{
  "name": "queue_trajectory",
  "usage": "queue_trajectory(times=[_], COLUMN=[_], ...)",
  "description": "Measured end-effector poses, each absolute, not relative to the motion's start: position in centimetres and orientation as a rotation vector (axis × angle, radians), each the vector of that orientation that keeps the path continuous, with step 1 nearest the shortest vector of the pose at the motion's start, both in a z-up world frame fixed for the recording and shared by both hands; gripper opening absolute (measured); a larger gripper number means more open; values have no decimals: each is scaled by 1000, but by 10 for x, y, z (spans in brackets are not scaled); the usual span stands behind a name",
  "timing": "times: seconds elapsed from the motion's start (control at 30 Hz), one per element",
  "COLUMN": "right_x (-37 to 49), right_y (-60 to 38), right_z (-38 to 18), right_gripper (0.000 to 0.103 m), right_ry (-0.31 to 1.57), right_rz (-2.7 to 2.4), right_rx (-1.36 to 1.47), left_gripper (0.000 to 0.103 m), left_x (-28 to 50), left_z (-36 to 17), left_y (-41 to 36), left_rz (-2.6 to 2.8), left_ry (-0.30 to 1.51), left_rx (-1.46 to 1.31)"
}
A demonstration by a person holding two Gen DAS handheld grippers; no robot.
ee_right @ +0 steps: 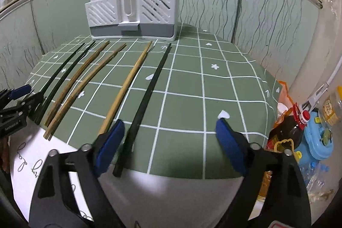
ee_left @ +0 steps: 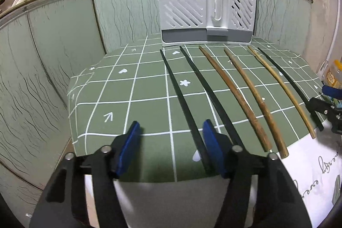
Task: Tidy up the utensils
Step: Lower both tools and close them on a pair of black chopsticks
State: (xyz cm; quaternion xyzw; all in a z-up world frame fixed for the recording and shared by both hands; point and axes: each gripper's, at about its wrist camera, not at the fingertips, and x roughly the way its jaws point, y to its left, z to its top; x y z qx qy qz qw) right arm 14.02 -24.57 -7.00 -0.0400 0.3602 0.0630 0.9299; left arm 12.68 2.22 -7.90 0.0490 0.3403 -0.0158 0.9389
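Both tongs open, grasping nothing: L gripper (ee_left: pixel 171 127) & R gripper (ee_right: pixel 170 124) each straddle black chopstick (ee_left: pixel 181 99).

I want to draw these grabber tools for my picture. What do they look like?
Each hand-held gripper, the left and the right, has two black plastic arms with cut-out holes and round silver pins at the joints. Flat blue pads line the fingers. The right wrist view shows small white lettering on the left one's side, too small to read.

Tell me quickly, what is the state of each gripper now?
Left gripper: open, holding nothing; a black chopstick lies between its fingers.
Right gripper: open, holding nothing; another black chopstick lies between its fingers.
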Motion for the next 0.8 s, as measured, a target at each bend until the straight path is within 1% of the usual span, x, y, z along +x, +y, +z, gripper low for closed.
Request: queue_trajectory(times=[0.07, 0.1, 0.13, 0.17, 0.23, 0.27, 0.33, 0.37, 0.4, 0.43, 0.47, 0.53, 0.6, 0.8], right_x=[140, 139, 138, 137, 136, 136, 135, 134, 134, 134, 134, 135, 136, 135], right_y=[-241, -239, -237, -235, -235, -234, -233, -233, -233, -234, -235, -238, -241, -245], right_z=[-71, -72, -73, -73, -73, -72, -72, -72, -72, -72, -72, -72, -72, -70], right_gripper=[72, 66, 61, 58, 46, 44, 33, 31, 26, 21, 19, 9, 6, 6], right_ry=[742, 745, 747, 742, 745, 745, 747, 751, 754, 755, 755, 759, 762, 767], right_rz=[140, 143, 149, 150, 162, 162, 165, 167, 167, 159, 146, 136, 128, 132], right_rx=[-98, -106, -116, -120, -112, -111, -106, -95, -84, -78, -73, -55, -52, -36], left_gripper=[53, 52, 49, 44, 37, 34, 30, 28, 25, 22, 18, 13, 8, 7], left_x=[128, 128, 128, 128, 129, 130, 130, 131, 130, 130, 130, 130, 130, 131], left_z=[-80, -80, -80, -80, -80, -80, -79, -79, -79, -78, -78, -77, -76, -71], left_y=[21, 22, 22, 24, 26, 27, 27, 27, 27, 26, 26, 28, 30, 39], left_rz=[-39, -48, -46, -41, -28, -24, -19, -20, -26, -31, -34, -42, -49, -73], left_ry=[692, 689, 686, 684, 681, 681, 682, 683, 683, 685, 684, 685, 688, 706], left_rx=[96, 88, 82, 75, 69, 70, 72, 74, 73, 75, 76, 72, 63, 4])
